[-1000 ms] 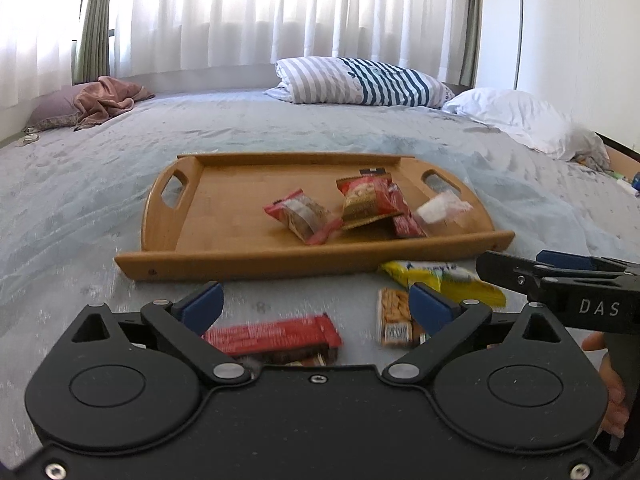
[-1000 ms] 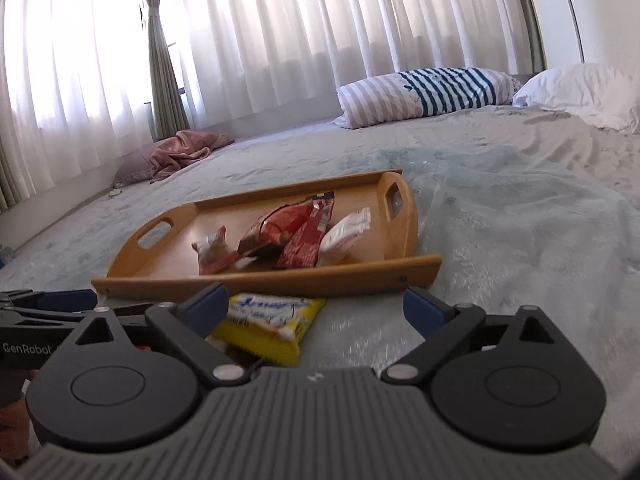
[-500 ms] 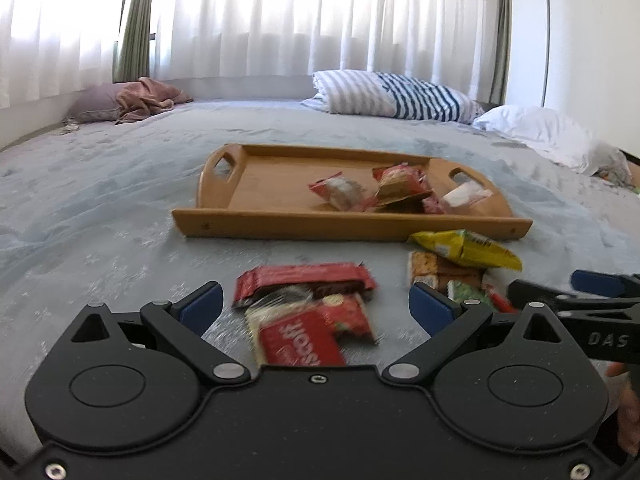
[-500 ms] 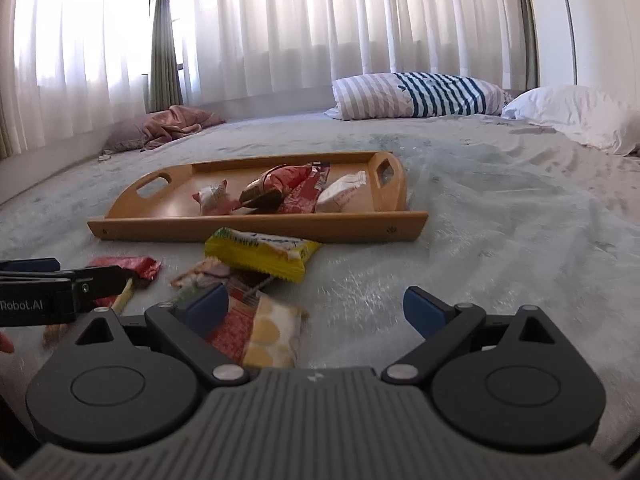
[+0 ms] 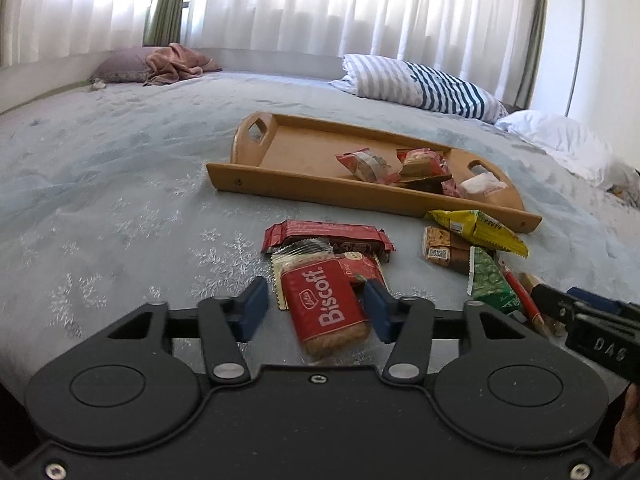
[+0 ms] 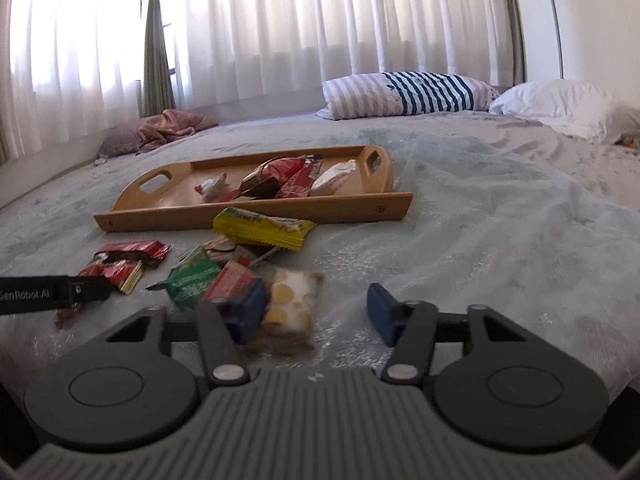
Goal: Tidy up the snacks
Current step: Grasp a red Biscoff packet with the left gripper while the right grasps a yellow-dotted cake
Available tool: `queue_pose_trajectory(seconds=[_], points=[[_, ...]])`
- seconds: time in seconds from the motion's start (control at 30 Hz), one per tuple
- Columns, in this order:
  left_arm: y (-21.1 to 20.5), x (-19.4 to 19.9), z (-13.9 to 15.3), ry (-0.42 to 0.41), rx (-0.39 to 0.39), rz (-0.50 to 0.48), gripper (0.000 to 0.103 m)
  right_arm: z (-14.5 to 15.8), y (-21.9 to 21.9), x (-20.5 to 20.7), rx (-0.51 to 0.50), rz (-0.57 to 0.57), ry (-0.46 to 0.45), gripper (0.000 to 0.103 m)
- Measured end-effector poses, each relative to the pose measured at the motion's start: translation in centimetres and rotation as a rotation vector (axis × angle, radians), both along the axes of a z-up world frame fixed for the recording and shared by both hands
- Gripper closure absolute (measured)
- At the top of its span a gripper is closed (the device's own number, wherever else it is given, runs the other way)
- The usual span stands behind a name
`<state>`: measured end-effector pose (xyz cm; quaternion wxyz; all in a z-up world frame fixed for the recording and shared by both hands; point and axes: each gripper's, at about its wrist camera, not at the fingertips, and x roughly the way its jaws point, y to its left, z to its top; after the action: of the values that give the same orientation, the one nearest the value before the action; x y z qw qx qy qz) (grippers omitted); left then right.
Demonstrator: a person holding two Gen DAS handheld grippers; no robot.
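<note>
A red Biscoff packet (image 5: 326,312) lies on the bed (image 5: 120,200) between the blue pads of the left tool (image 5: 316,310), whose jaws have just been closing; the right-hand pad looks to be at the packet's edge, while a gap shows at the left-hand pad, so the packet is not clamped. Just behind it lie a long red bar wrapper (image 5: 324,234) and a smaller red packet, partly under the Biscoff. The right tool (image 6: 318,312) stands over a pale packet with yellow rounds (image 6: 290,306), which lies against its left-hand pad with clear space to the other; its jaws have also just been closing and do not pinch the packet. Beside that packet sit a red packet (image 6: 232,282) and a green packet (image 6: 192,278), with a yellow wrapper (image 6: 262,228) farther back, near the front wall of the wooden tray (image 6: 256,210). The tray rests on the bed beyond the loose pile and holds several wrapped snacks, red ones (image 6: 280,176) and a white one (image 6: 334,172), bunched toward its right half. At the far side of the bed lie a striped pillow (image 6: 404,94) and a white pillow (image 6: 556,106), with a pinkish cloth (image 6: 168,130) by the white curtains (image 6: 320,20).
</note>
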<state>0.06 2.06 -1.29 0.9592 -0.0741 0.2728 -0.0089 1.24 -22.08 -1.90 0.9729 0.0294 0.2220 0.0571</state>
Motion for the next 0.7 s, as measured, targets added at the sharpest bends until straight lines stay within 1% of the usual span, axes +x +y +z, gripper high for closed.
queue_pose_trajectory(seconds=[0.1,0.3,0.4,0.5,0.53,0.63,0.7], points=[[0.3,-0.2,0.2,0.007,-0.026,0.008,0.062,0.1,0.8,-0.1,-0.026,0.014,-0.008,0.052],[0.4,-0.5,0.4,0.010,-0.037,0.009,0.065,0.0,1.2,-0.3,-0.012,0.024,0.001,0.052],[0.3,-0.6,0.5,0.009,-0.036,0.006,0.069,0.0,1.2,-0.3,-0.010,0.025,0.003,0.053],[0.2,-0.8,0.6,0.008,-0.030,0.007,0.070,0.1,1.4,-0.3,-0.005,0.035,0.010,0.063],[0.2,-0.8,0.6,0.008,-0.029,0.007,0.070,0.1,1.5,-0.3,-0.011,0.039,0.017,0.071],[0.1,-0.9,0.8,0.007,-0.029,0.004,0.070,0.2,1.7,-0.4,-0.032,0.043,0.015,0.075],[0.0,-1.0,1.0,0.004,-0.025,0.003,0.070,0.3,1.6,-0.4,-0.027,0.042,0.017,0.075]])
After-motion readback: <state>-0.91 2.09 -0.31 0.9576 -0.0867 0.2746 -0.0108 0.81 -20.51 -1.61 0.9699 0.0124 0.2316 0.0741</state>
